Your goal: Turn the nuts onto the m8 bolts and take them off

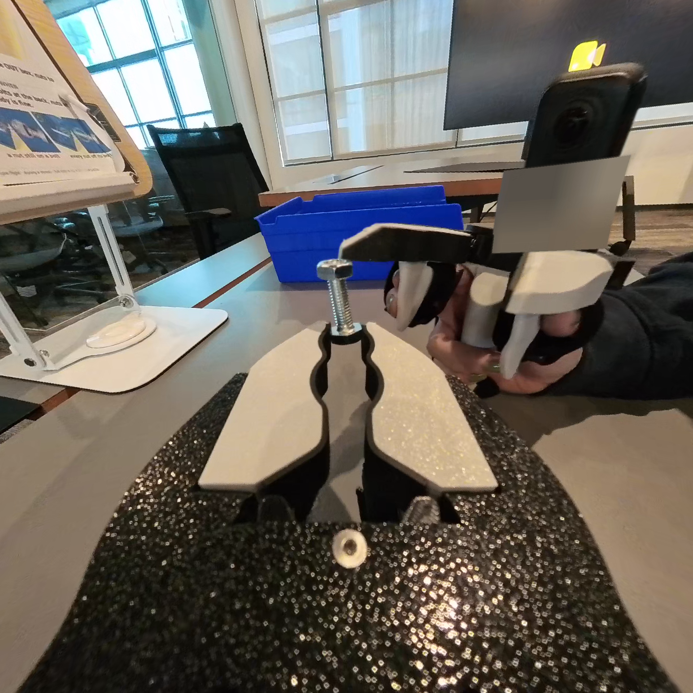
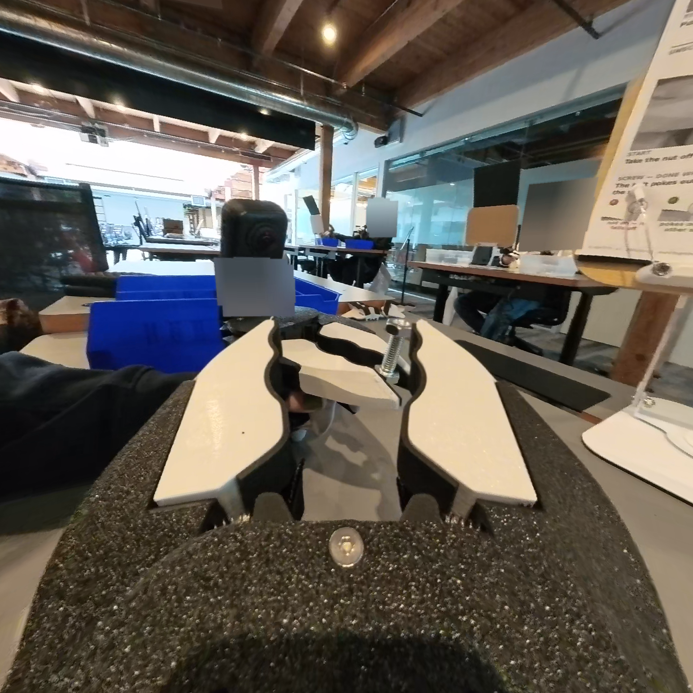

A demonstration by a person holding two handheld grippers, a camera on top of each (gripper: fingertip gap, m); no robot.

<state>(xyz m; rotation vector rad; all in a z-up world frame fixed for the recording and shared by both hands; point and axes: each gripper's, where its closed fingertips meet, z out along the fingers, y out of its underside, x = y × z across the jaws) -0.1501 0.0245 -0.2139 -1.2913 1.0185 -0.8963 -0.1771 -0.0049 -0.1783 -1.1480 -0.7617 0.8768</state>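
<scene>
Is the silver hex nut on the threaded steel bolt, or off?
On. The silver hex nut sits at the threaded steel bolt's lower end, clamped in the left gripper; the head points up.

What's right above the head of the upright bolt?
One finger of the right gripper hangs just over the bolt head's right edge; contact unclear. Beyond stands a blue bin. The other finger isn't visible there.

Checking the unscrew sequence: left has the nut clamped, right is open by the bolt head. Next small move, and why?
Probably shift the right gripper so the bolt head sits between its fingers, then close. The left gripper grips the nut with the bolt upright, but the right jaws stand wide open, the head beside one fingertip, ungripped.
</scene>
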